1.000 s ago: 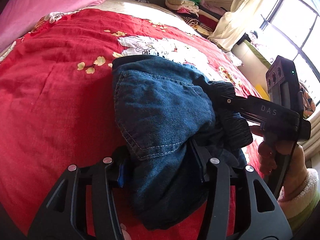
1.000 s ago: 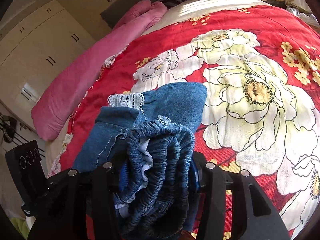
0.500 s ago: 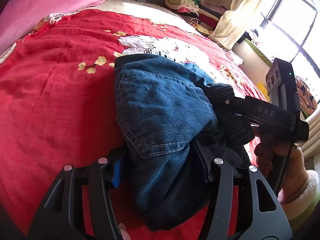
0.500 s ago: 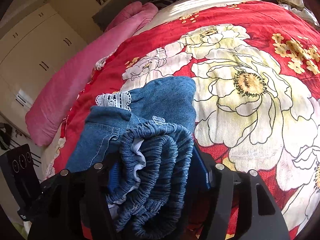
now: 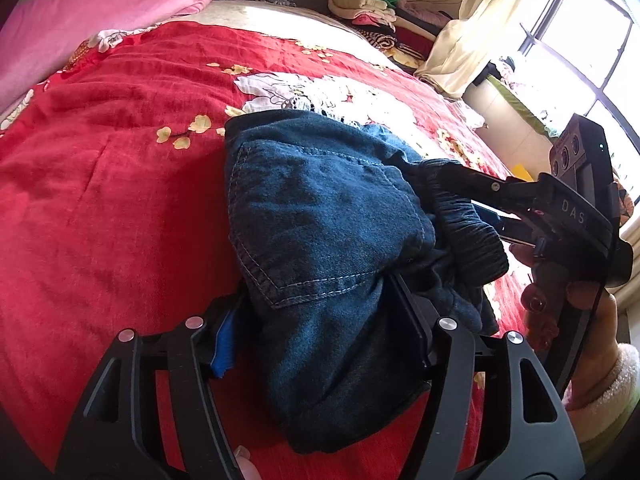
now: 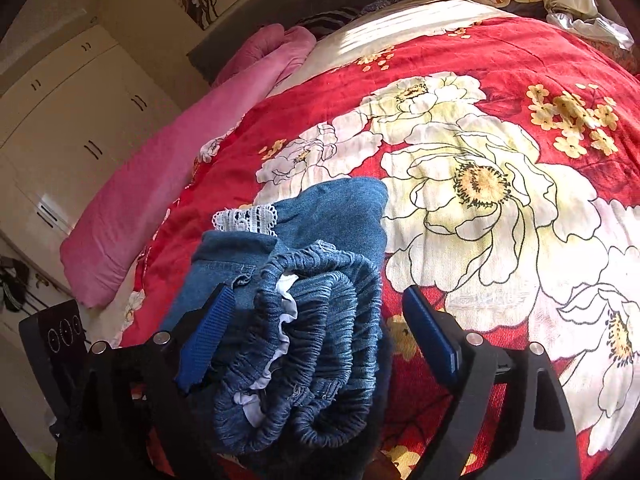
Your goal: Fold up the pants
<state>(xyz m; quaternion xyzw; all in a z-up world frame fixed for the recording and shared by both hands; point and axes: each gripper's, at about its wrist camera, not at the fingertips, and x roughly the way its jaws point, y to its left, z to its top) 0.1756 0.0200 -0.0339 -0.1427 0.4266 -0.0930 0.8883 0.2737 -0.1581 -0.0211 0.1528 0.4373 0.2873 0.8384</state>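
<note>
Folded blue denim pants [image 5: 320, 216] lie on the red flowered bedspread [image 5: 100, 200]. My left gripper [image 5: 320, 316] is shut on the pocket end of the bundle. In the right wrist view the gathered elastic waistband [image 6: 312, 332] with white lace trim [image 6: 248, 218] sits between the fingers of my right gripper [image 6: 320, 332], which stands open with a gap beside the right blue pad [image 6: 430, 336]. The right gripper also shows in the left wrist view [image 5: 492, 208], held by a hand at the waistband.
A pink quilt [image 6: 168, 176] lies along the bed's far side. A pile of folded clothes [image 5: 372, 12] sits at the bed's head end, near a window and curtain [image 5: 500, 28]. White wardrobes [image 6: 60, 120] stand beyond the bed.
My right gripper has opened, releasing the waistband. The pants have settled lower onto the bed. My left gripper stays shut on the denim.
</note>
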